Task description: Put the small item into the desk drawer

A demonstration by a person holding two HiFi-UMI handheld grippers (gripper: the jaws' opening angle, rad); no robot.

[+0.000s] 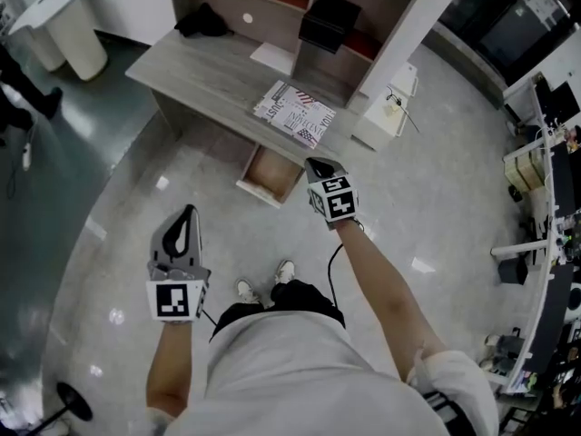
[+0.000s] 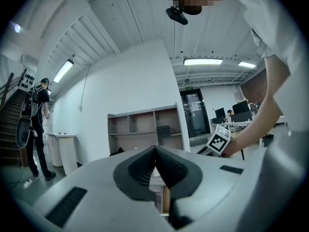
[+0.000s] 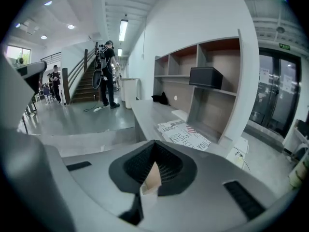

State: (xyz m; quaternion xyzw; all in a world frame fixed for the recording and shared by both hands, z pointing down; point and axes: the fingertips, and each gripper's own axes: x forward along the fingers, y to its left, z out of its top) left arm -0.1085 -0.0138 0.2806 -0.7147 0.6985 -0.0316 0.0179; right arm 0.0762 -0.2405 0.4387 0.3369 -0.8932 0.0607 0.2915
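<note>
The desk drawer (image 1: 270, 173) hangs open under the front edge of the grey wooden desk (image 1: 200, 66); its brown inside looks bare. My right gripper (image 1: 320, 164) hovers just right of the drawer by the desk edge, jaws shut with nothing held. In the right gripper view its tips (image 3: 154, 141) meet, and a brown sliver of the drawer (image 3: 153, 175) shows behind them. My left gripper (image 1: 188, 212) hangs lower left over the floor, its tips (image 2: 155, 149) also shut and empty. No small item can be picked out.
A printed magazine (image 1: 293, 112) lies on the desk above the drawer. A shelf unit with a black box (image 1: 329, 21) stands at the desk's back, near a black object (image 1: 201, 21). A white stand (image 1: 388, 109) stands to the right. People (image 3: 107, 71) are near the stairs.
</note>
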